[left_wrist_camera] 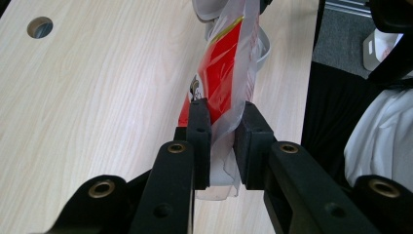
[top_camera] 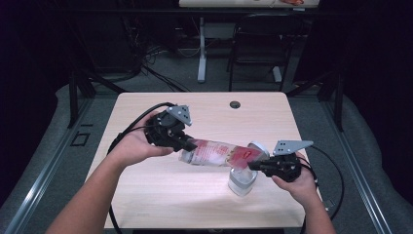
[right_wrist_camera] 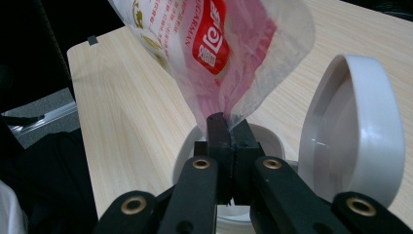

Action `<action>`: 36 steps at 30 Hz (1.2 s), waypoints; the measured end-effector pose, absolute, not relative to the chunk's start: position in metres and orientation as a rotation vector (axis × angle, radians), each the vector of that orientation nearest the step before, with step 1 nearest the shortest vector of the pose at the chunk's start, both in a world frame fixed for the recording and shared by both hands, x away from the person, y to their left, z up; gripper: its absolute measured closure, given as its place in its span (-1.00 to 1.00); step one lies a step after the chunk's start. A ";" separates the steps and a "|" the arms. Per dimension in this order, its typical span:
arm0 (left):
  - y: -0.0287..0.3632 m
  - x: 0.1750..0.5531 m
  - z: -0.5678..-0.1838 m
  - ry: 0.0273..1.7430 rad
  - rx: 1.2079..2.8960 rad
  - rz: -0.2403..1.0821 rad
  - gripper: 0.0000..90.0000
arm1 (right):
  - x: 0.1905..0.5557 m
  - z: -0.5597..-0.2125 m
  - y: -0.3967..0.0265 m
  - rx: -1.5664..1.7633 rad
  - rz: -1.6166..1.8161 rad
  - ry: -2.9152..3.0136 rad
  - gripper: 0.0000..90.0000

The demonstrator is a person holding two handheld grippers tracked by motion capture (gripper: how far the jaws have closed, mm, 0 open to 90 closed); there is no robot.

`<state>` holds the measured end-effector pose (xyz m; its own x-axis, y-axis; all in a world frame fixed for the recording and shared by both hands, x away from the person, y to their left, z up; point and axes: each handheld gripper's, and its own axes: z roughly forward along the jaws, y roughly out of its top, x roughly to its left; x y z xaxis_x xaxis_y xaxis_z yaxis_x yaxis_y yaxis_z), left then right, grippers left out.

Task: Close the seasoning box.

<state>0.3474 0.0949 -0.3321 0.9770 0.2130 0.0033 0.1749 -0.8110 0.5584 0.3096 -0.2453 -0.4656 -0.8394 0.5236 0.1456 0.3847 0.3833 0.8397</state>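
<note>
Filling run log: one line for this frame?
left gripper: shut on plastic bag | right gripper: shut on bag | bag over open white container

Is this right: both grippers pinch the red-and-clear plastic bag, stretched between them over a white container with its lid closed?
Not quite: the lid is open, flipped up beside the white container, as the right gripper view shows. The rest holds: left gripper and right gripper each pinch an end of the bag above it.

High view overhead, tool views close — sharing bag
</note>
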 end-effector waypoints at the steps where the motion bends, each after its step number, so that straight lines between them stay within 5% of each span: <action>1: 0.095 0.348 -0.332 0.269 2.538 0.089 0.75 | 0.310 -0.466 -0.245 0.824 1.451 2.490 1.00; 36: 0.091 0.349 -0.329 0.262 2.536 0.092 0.76 | 0.310 -0.467 -0.246 0.833 1.443 2.492 1.00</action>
<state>0.3486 0.0910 -0.3287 0.9784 0.2067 0.0085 0.1666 -0.8117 0.5598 0.3100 -0.2457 -0.4667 -0.8362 0.5285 0.1466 0.3903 0.3856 0.8360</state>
